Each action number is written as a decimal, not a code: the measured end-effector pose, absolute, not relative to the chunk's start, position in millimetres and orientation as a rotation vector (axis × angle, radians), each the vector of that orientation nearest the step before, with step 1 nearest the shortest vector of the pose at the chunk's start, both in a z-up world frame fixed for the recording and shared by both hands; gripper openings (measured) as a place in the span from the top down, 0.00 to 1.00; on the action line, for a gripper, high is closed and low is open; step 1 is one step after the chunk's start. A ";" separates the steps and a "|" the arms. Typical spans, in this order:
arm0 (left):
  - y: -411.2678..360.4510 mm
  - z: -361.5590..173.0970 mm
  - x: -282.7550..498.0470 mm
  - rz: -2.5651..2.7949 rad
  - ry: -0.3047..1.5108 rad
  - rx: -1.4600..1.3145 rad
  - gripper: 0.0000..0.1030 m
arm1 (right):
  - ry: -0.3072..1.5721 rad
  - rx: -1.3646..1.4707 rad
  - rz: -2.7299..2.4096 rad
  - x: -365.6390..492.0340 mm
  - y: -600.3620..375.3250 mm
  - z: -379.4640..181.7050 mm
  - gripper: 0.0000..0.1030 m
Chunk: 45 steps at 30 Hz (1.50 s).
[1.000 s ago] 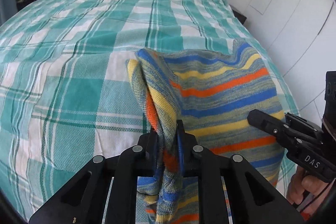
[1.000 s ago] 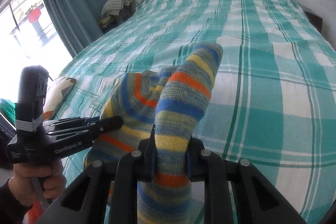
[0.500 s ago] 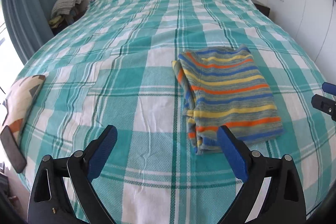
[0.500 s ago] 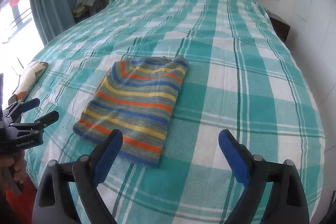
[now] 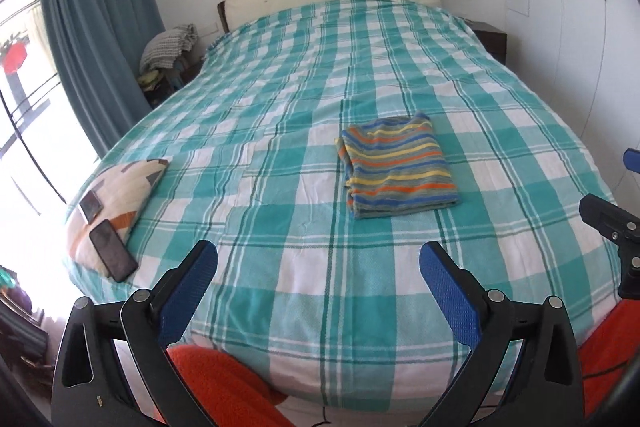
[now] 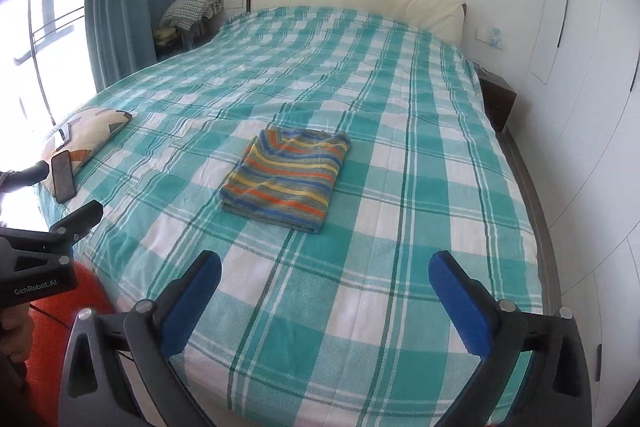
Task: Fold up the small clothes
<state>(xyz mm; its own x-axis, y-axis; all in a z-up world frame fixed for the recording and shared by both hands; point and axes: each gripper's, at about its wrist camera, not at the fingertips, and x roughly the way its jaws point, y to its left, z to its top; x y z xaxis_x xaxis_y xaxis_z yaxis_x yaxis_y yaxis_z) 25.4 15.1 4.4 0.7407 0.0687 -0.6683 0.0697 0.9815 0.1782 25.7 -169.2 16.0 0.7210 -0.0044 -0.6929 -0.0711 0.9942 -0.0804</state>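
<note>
Folded striped garment (image 5: 398,171) lies flat on checked bed (image 5: 280,163).

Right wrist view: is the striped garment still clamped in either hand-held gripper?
No. The striped garment lies folded on the bed, and the right hand-held gripper is open with nothing between its pads.

**Cloth, plastic and glass on the bed**

The striped garment (image 5: 398,169) is a soft, fuzzy knit, matt; the checked bedspread (image 5: 280,155) is a woven cloth with a visible coarse weave, lightly creased; the patterned cushion (image 5: 120,195) is smooth printed fabric; the phone (image 5: 113,255) lying on it has a glossy dark glass face; the left gripper (image 5: 318,279) has matt black plastic arms, shiny metal pins and blue pads (image 5: 452,297) with a fine dotted texture; the headboard (image 6: 360,1) looks like smooth cream leather; the curtain (image 5: 96,59) is matt cloth.
</note>
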 end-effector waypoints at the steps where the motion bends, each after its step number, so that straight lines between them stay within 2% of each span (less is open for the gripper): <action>1: 17.6 5.3 16.8 -0.004 0.750 0.182 0.01 | 0.760 -0.104 0.031 14.7 -169.2 19.9 0.01; 11: 18.4 23.9 -62.7 0.048 0.670 0.235 0.01 | 0.751 -0.090 -0.012 -75.5 -166.9 45.2 0.01; 17: 20.0 47.8 -79.6 -0.010 0.677 0.190 0.01 | 0.719 -0.096 -0.004 -107.1 -159.7 70.8 0.01; 23: 15.5 53.0 -83.7 -0.039 0.675 0.171 0.01 | 0.691 -0.093 -0.035 -115.8 -159.1 85.0 0.01; 45: 2.0 39.5 -81.3 -0.015 0.735 0.149 0.00 | 0.722 -0.020 -0.037 -119.6 -165.8 69.8 0.01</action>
<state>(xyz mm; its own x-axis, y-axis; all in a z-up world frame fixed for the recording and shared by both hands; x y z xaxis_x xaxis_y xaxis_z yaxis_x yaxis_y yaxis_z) -81.3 2.0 39.5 0.7419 0.0387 -0.6694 0.0660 0.9893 0.1302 -119.6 -165.8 69.8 0.7501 -0.0412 -0.6600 0.0273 0.9991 -0.0314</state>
